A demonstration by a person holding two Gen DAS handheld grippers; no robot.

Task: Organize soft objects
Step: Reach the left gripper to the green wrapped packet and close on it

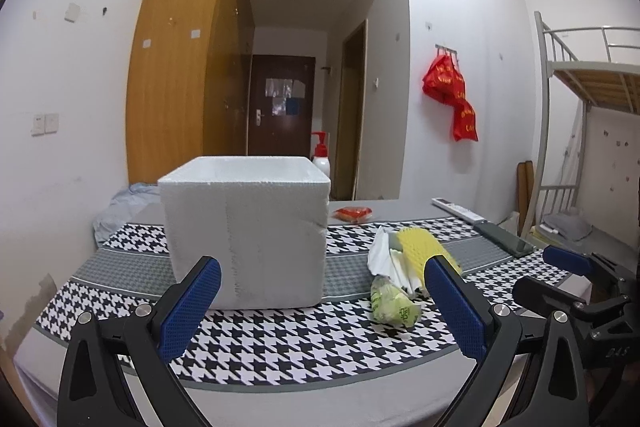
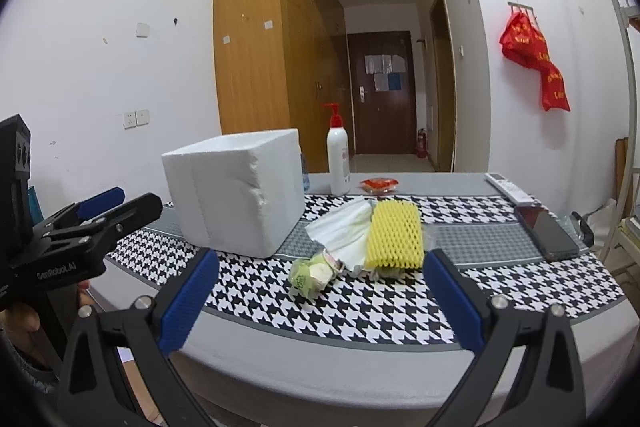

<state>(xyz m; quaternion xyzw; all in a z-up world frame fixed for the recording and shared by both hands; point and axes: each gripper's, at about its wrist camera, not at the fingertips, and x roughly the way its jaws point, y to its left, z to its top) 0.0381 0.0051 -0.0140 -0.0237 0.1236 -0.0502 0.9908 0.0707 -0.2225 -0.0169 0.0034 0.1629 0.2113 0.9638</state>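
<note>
**Both grippers wide open above the near table edge, soft items untouched**

My left gripper [image 1: 320, 307] has its jaws spread wide, nothing between them, nothing touched. The blue pads [image 1: 191, 307] hang over the near edge of the table [image 1: 280, 399], pointed at the white foam box [image 1: 246, 231]. My right gripper [image 2: 320, 303] is the same: jaws wide apart, empty, aimed at the soft pile. Each gripper shows at the edge of the other's view, level with the table front.

Soft things sit in a cluster just right of the foam box on the houndstooth cloth [image 2: 360, 311]: a yellow foam net sleeve [image 2: 395, 235], white crumpled tissue [image 2: 344, 227] touching its left side, and a green-and-white plastic wad [image 2: 310, 273] nearest me, touching the tissue. All lie outside the box.

The foam box stands upright, open-topped (I see only the rim and a strip of inner wall, so contents can't be told).

Behind the pile: a white pump bottle with red top [image 2: 337, 157] just right of the box's far corner, and a small red packet [image 2: 379, 185] beside it. On the far right of the table are a white remote [image 2: 507, 189] and a dark phone [image 2: 550, 233], well apart from the pile. Red bags [image 2: 534, 61] hang on the wall. Nothing stands between the right gripper and the pile.
</note>
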